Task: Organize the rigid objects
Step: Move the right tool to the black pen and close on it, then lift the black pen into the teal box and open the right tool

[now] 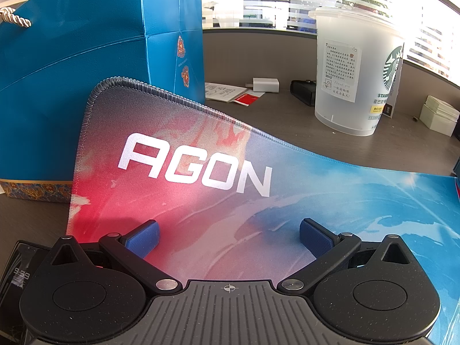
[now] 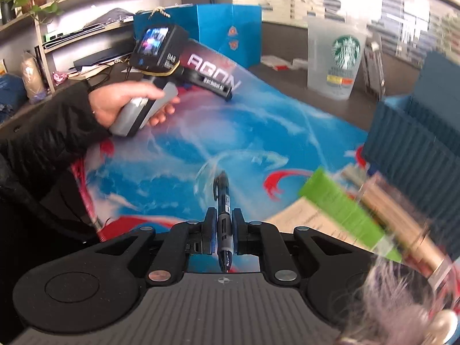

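In the right wrist view my right gripper (image 2: 223, 231) is shut on a black pen (image 2: 223, 198) that points forward between the blue pads, held above the blue and red AGON desk mat (image 2: 230, 132). Right of it lie a green tube (image 2: 342, 210), a tan stick-like item (image 2: 402, 224) and a paper card (image 2: 304, 221), all blurred. A blue ribbed box (image 2: 417, 143) stands at the right. In the left wrist view my left gripper (image 1: 229, 237) is open over the mat (image 1: 287, 201) with nothing between its fingers. A hand (image 2: 120, 103) holds that left gripper's handle at upper left.
A blue paper gift bag (image 1: 86, 72) stands behind the mat's curled corner. A large clear plastic Starbucks cup (image 1: 353, 69) stands at the back right, beside a white charger (image 1: 266, 84), a black case (image 1: 302, 93), papers (image 1: 227, 92) and a white box (image 1: 438, 115). A phone (image 1: 17, 270) lies at lower left.
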Demonstrator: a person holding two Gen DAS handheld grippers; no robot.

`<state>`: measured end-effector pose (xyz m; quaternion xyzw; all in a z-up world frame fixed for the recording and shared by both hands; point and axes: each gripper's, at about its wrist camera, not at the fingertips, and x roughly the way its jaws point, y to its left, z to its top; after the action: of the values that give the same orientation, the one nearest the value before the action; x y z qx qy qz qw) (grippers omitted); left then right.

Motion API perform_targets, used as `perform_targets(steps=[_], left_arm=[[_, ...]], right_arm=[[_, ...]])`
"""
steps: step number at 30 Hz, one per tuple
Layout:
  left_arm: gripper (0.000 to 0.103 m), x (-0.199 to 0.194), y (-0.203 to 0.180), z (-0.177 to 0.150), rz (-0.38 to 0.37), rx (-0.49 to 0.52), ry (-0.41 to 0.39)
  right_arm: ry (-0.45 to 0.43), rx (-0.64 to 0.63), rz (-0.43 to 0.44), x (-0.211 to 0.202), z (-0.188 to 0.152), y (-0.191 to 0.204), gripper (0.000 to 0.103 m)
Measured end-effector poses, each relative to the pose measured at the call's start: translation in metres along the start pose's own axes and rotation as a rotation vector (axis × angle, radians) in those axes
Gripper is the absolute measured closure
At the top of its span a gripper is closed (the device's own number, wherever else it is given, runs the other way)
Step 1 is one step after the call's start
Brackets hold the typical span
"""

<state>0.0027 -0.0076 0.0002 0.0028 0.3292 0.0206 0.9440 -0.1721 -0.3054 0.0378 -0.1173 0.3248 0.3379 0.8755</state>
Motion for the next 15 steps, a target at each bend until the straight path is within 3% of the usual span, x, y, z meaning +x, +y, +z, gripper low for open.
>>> perform_targets(steps=[15], left_arm=[[0.000, 0.000, 0.000, 0.000, 0.001, -0.001, 0.000]], right_arm=[[-0.151, 0.066, -0.135, -0.047, 0.051, -0.071, 0.093]])
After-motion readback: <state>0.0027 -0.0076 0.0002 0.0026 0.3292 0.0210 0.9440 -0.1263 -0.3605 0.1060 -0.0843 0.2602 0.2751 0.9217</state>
